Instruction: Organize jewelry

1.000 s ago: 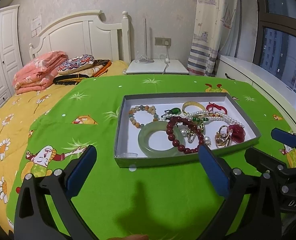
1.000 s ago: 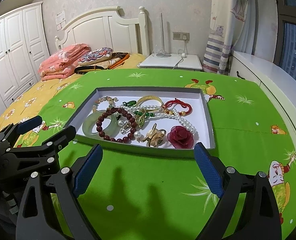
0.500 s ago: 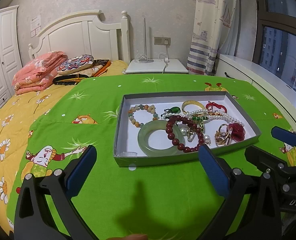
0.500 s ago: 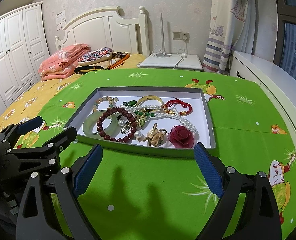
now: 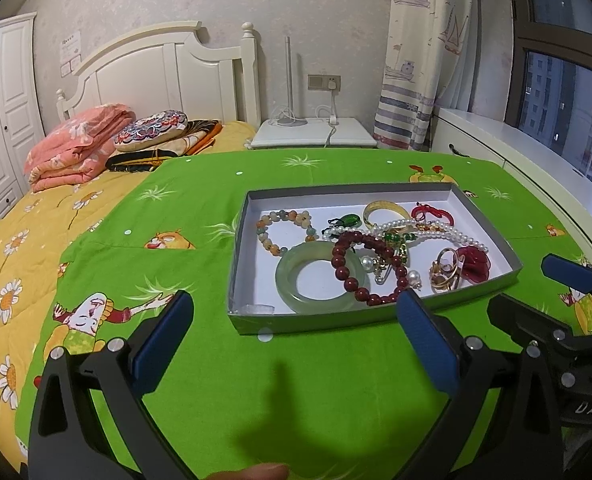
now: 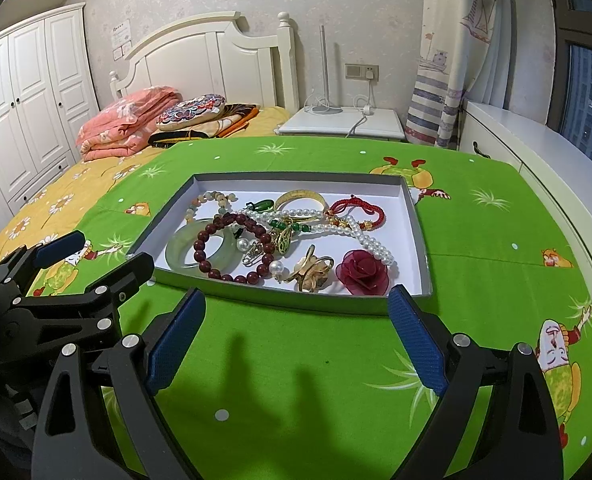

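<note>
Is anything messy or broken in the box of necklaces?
Nothing looks broken, but the middle of the tray is a tangle: the pearl necklace lies across other pieces, and the dark red bead bracelet overlaps the jade bangle.

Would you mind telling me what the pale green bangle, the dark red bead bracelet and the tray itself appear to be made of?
Pale green bangle: looks like jade or glass, translucent, smooth and glossy. Dark red bead bracelet: polished round beads with highlights, perhaps stone or lacquered wood; unclear which. Tray: likely cardboard, with thin matte grey walls and a white inside.
</note>
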Motion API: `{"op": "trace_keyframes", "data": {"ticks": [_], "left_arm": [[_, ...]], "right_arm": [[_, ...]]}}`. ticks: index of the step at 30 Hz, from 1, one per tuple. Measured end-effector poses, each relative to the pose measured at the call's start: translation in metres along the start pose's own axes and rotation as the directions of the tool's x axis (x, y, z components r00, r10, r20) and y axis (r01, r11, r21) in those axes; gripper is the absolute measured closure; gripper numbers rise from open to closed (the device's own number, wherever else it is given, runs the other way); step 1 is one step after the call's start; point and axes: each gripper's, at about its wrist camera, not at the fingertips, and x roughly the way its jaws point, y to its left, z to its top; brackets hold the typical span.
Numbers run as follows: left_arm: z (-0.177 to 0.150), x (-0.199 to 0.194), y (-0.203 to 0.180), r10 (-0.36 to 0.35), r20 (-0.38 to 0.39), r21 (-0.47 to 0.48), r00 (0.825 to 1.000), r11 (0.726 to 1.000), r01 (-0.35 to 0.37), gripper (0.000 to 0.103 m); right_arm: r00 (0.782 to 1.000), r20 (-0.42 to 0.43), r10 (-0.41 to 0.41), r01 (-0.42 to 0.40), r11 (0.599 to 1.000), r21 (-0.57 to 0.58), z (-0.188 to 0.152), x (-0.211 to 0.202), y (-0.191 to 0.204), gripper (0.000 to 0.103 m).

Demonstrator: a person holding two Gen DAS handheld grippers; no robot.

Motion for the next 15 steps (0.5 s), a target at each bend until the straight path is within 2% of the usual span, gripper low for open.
{"op": "trace_keyframes", "data": {"ticks": [7, 11, 14, 15], "left_arm": [[0.0, 0.001, 0.001, -0.003, -0.002, -0.001, 1.0, 1.0, 0.003, 0.004], [0.001, 0.006, 0.003, -0.052, -0.035, -0.01, 0.998, 0.999, 0.052, 0.004], [-0.003, 0.009, 0.007, -0.006, -0.034, -0.023, 0.999, 1.0, 0.005, 0.004], [-0.004, 0.012, 0.009, -0.01, -0.051, -0.017, 0.999, 1.0, 0.009, 0.004]], "right_arm": [[1.0, 0.002, -0.001, 0.001, 1.0, 0.001, 0.001, 0.0, 0.0, 0.016], [1.0, -0.001, -0.001, 0.001, 1.0, 0.001, 0.0, 0.0, 0.0, 0.016], [1.0, -0.006, -0.002, 0.002, 1.0, -0.001, -0.002, 0.001, 0.001, 0.016], [1.0, -0.008, -0.003, 0.003, 1.0, -0.001, -0.003, 0.002, 0.001, 0.016]]}}
